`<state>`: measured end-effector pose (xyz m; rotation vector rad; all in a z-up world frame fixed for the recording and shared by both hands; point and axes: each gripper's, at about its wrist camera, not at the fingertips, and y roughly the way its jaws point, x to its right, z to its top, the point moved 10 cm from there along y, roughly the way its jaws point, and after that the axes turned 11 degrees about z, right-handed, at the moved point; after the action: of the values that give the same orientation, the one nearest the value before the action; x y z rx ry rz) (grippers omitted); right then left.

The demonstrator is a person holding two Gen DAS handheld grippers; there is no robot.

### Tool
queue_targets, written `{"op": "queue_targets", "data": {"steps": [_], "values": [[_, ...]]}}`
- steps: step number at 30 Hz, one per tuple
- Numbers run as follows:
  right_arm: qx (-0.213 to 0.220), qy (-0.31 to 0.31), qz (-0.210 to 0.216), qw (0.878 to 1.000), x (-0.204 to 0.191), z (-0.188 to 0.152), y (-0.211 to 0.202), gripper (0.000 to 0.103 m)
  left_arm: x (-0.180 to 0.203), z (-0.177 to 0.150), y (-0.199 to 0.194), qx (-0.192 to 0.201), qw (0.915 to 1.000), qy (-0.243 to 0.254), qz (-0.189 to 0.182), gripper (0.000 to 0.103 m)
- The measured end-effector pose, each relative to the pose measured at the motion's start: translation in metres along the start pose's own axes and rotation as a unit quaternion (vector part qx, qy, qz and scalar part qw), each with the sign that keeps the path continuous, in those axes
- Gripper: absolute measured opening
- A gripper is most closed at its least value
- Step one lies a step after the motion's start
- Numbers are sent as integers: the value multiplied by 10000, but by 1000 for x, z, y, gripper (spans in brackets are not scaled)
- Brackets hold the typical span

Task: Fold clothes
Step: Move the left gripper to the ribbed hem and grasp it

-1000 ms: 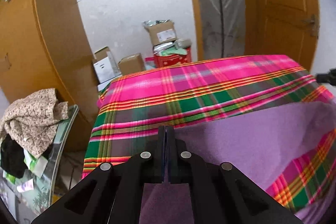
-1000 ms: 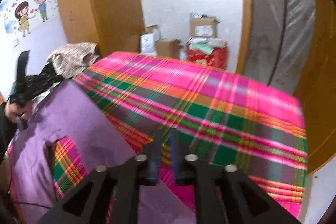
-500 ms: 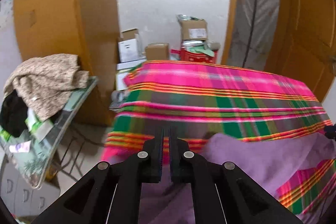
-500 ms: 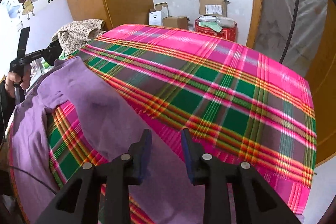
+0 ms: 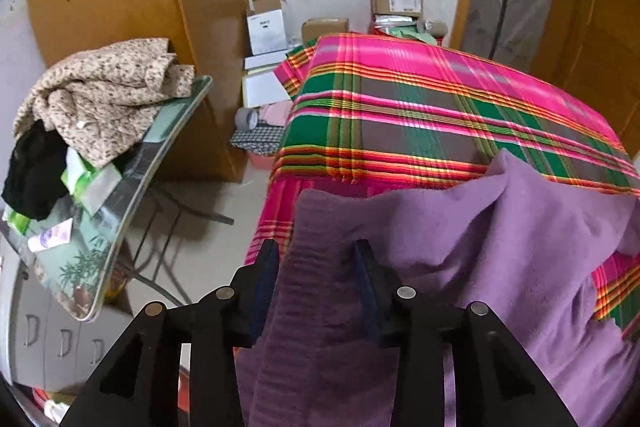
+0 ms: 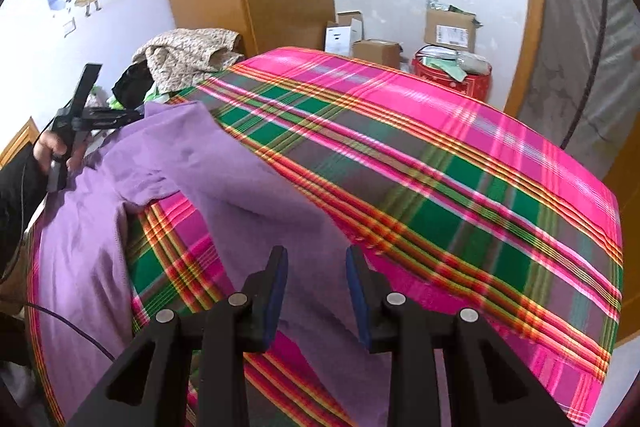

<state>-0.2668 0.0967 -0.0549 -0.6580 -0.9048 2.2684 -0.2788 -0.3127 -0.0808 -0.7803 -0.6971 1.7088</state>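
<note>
The plaid cloth covered the table ahead of both your claws; boxes stood by the far wall, and a heap of clothes sat on a glass side table left of your left claw. That claw's jaws were opening, with the purple garment lying loose between them. Your right claw stood parted over the garment's sleeve, gripping nothing.

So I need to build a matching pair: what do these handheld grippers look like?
Both the left gripper and right gripper are matte black plastic, with cut-out linkage arms, silver pivot pins and dark blue pads on the fingers. A thin dark cable trails from the left one. The person's sleeve is black.
</note>
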Motion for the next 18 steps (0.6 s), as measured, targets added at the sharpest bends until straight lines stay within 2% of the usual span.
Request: {"op": "queue_targets", "data": {"steps": [3,5,8,11,13,15,18], "values": [[-64,4,-27,10000,1,-3,3,31,4,4,11,-50,10000,-3,-78,45],[-91,23,-49,9999,3,-5,4,31,8,5,10,57,9999,75,-65,44],[-99,62,-79,9999,6,-6,5,31,14,5,9,175,9993,333,64,26],[-86,98,-95,9999,9,-6,6,31,19,6,7,264,9978,571,213,24],[-74,95,-104,9999,9,-5,6,31,11,12,6,376,9967,535,472,14],[-57,88,-114,9999,9,-5,5,31,2,18,5,487,9950,481,726,12],[-16,89,-129,9999,9,-4,3,31,-27,37,7,616,9930,-69,1005,12]]}}
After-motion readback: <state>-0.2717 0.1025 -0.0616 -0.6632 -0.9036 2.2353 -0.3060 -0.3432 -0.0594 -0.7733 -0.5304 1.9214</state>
